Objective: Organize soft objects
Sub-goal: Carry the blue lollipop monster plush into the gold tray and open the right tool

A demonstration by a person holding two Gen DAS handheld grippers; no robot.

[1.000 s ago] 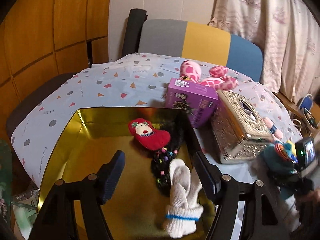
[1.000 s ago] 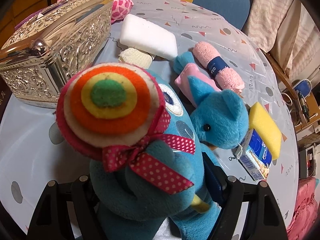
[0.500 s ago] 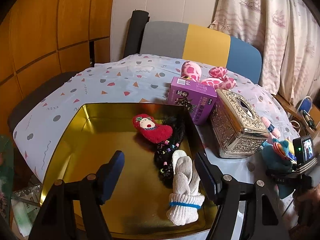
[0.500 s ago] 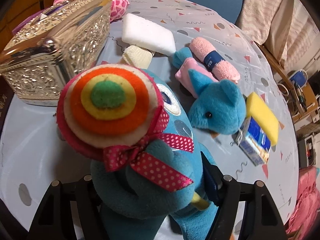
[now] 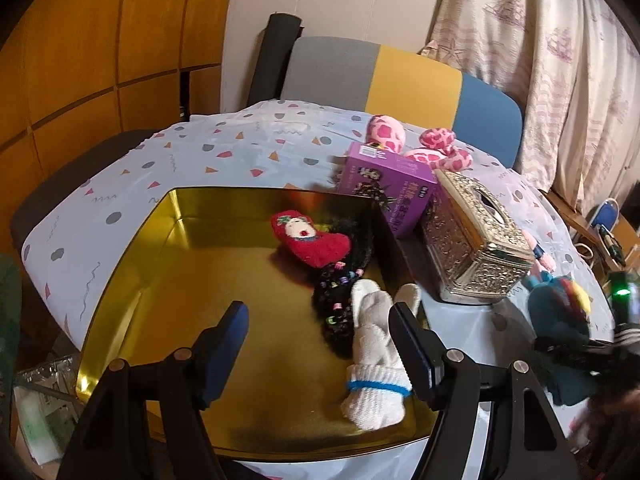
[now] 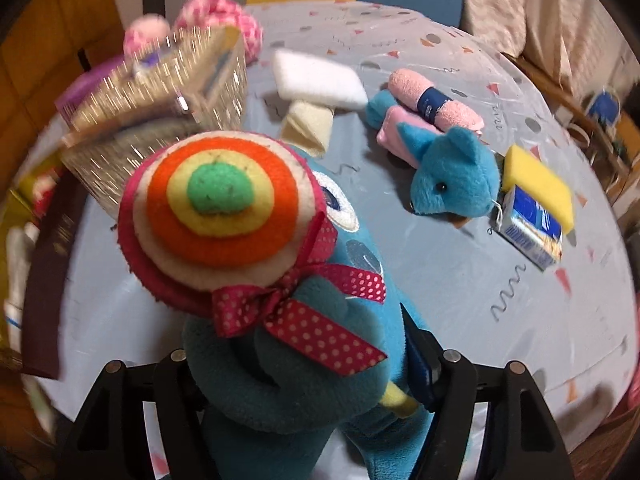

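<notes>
Teal plush toy [image 6: 280,360] was clamped in the right gripper [image 6: 304,376] for transfer to the gold tray [image 5: 120,300]; left gripper [image 5: 320,336] fingers stood apart, empty.

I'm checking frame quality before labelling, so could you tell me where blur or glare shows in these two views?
Left wrist view: mostly sharp; the gold tray mirrors light, and the right gripper at the edge smears. Right wrist view: the teal plush toy is crisp, the silver tissue box streaked by motion blur.

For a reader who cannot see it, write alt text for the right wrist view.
The right gripper clamps a teal plush toy with a rainbow lollipop. Beyond, on the patterned tablecloth, lie a blue plush mouse, yellow sponge and white sponge.
</notes>
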